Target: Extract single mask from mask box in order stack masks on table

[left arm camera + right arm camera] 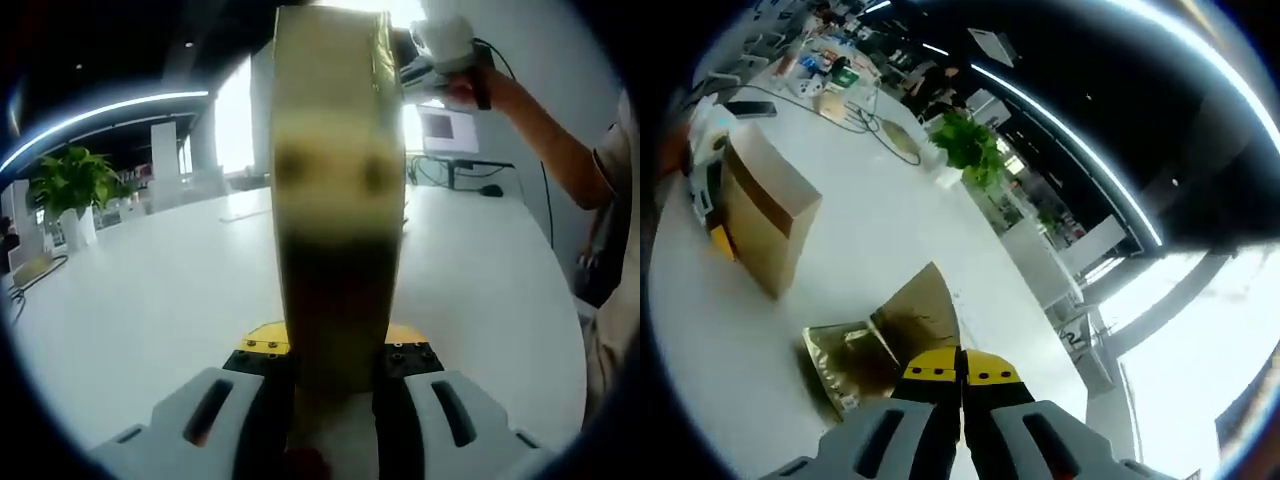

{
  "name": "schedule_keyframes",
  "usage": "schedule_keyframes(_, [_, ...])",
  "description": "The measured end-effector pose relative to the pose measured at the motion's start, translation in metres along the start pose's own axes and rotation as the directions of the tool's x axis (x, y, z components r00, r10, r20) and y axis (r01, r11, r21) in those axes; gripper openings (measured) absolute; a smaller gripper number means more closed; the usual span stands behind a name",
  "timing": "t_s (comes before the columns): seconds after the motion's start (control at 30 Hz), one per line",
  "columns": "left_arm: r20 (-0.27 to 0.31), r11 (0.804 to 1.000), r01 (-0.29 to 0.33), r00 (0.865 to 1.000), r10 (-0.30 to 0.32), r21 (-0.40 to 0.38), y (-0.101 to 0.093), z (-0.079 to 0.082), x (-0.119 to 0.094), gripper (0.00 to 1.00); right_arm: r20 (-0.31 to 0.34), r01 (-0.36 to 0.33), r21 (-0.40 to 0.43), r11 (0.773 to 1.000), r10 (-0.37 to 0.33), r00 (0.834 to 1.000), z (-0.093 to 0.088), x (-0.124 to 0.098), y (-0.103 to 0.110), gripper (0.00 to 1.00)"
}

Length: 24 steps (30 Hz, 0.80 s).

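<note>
The left gripper (335, 375) is clamped on the gold mask box (338, 200), held upright above the white table (150, 300). The right gripper (962, 372) is closed on 1 gold-wrapped mask (895, 335), lifted over the table.

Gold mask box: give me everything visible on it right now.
The gold cardboard mask box stands on edge between the left tongs, clamped at its bottom end, blurred and close in the left gripper view. In the right gripper view it appears as a tall, glossy gold carton with a darker band, above the white table.
</note>
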<state>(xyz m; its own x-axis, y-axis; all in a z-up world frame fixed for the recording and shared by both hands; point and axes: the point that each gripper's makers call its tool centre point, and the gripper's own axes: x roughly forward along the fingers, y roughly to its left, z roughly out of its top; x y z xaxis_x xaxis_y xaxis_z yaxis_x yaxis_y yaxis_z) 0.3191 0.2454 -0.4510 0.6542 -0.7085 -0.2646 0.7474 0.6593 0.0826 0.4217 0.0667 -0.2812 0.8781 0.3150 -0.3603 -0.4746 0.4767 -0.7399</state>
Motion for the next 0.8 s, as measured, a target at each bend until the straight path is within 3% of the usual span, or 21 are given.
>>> schedule_keyframes(0.3, [0.001, 1.0, -0.002, 1.0, 0.002, 0.002, 0.0, 0.0, 0.0, 0.2, -0.019, -0.03, -0.051, 0.998, 0.029, 0.999, -0.002, -0.007, 0.016, 0.0])
schedule_keyframes(0.8, [0.002, 1.0, -0.004, 1.0, 0.004, 0.006, 0.0, 0.0, 0.0, 0.2, -0.042, -0.095, -0.068, 0.993, 0.093, 0.995, -0.009, -0.011, 0.048, 0.0])
